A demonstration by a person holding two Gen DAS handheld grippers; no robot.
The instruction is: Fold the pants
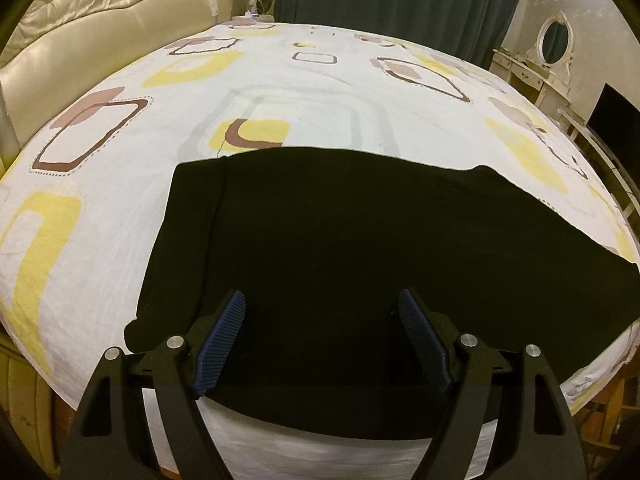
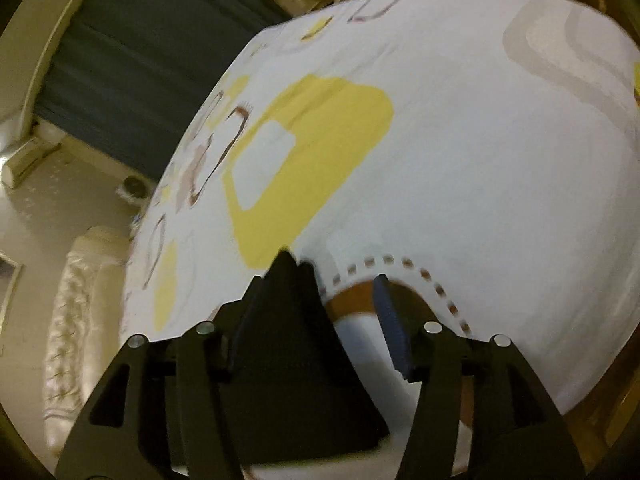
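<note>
While the cream tufted headboard [image 1: 100,12] rises at the far left, the bed sheet [image 1: 320,92], white with yellow and brown rounded squares, spreads across the bed. Black pants [image 1: 340,232] lie flat on its near part, reaching rightward to the bed's edge. Over them hang the left tongs [image 1: 322,300], spread wide with nothing pinched between the blue ribbed pads [image 1: 222,344]. Further right, the right tongs [image 2: 340,276] stand parted; a black fold of the pants lies against the left finger, the right pad clear of it. Blur hides finer contact.
</note>
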